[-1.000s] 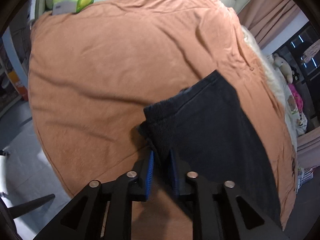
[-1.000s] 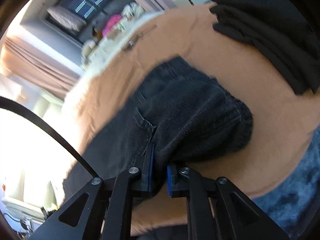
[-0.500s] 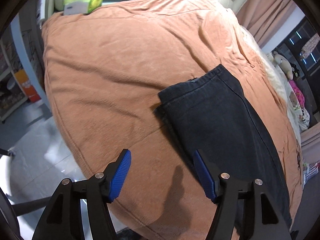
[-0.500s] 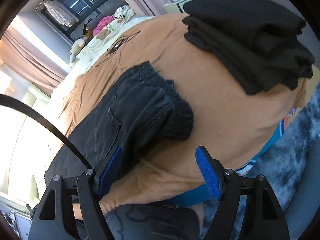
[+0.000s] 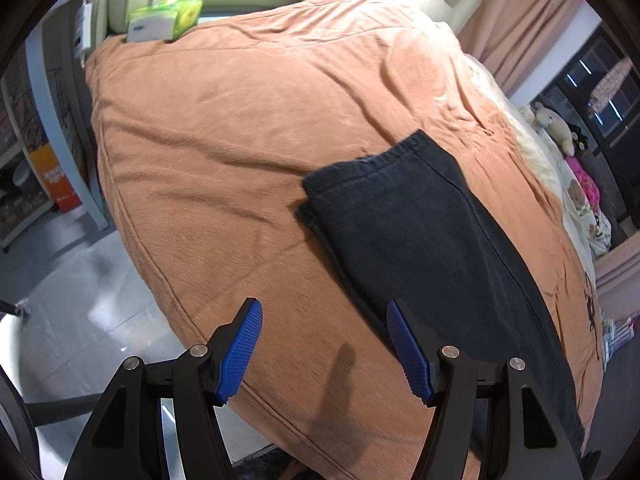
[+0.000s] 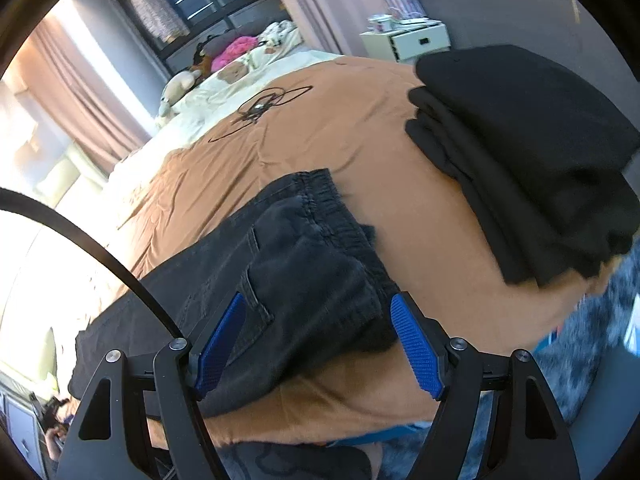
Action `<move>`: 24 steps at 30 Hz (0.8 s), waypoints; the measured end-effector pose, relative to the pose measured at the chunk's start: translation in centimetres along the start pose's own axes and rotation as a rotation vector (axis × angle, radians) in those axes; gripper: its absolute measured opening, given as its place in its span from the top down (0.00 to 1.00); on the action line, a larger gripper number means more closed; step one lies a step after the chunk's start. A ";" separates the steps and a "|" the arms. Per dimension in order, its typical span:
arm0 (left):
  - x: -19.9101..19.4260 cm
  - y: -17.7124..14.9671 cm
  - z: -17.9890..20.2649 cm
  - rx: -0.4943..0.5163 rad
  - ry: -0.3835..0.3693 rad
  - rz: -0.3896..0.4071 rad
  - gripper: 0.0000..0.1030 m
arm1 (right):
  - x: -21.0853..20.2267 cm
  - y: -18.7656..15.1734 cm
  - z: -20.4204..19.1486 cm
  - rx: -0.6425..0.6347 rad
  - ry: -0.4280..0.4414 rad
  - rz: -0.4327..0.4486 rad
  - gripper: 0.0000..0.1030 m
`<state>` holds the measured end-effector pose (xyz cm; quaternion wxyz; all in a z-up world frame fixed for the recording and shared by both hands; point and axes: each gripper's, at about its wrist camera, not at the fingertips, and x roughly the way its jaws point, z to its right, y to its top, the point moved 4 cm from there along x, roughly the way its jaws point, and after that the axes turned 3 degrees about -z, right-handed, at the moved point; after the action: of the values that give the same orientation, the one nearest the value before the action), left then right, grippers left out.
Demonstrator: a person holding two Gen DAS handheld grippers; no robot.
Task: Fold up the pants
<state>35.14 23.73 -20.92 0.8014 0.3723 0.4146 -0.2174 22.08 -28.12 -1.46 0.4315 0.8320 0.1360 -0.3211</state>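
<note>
Dark grey pants (image 5: 432, 240) lie folded lengthwise on the orange bedspread (image 5: 240, 128), leg hems toward the left wrist camera. My left gripper (image 5: 326, 346) is open and empty, held above the bed edge just short of the hems. In the right wrist view the waistband end of the pants (image 6: 304, 264) lies bunched with a back pocket showing. My right gripper (image 6: 318, 344) is open and empty, its fingers straddling the waist end from above, not touching.
A stack of folded black clothes (image 6: 532, 160) sits on the bed right of the waistband. A black cable (image 6: 264, 106) lies farther back. A green tissue box (image 5: 164, 20) sits at the bed's far corner. Plush toys (image 5: 556, 128) and a white nightstand (image 6: 408, 40) stand beyond.
Both grippers were shut on the pants a second ago, left on the hems, right on the waist. Both have let go, opened wide and drawn back; the pants now lie on the bed.
</note>
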 end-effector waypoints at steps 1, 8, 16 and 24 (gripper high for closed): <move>-0.1 -0.2 0.4 0.007 -0.006 0.000 0.35 | 0.6 0.5 0.0 -0.017 0.004 -0.009 0.28; -0.5 -1.8 3.3 0.065 -0.019 -0.006 0.35 | 4.9 4.3 -0.7 -0.149 -0.009 -0.084 0.28; -0.6 -3.7 5.2 0.084 -0.019 -0.022 0.35 | 7.9 6.9 0.0 -0.119 -0.026 -0.156 0.30; -0.1 -5.0 6.4 0.132 -0.001 -0.047 0.35 | 3.7 3.5 2.8 0.067 0.118 -0.110 0.30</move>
<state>35.04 15.58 -20.52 0.7701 0.4142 0.4075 -0.2632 25.47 -32.65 -2.81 0.3764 0.8548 0.1956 -0.2990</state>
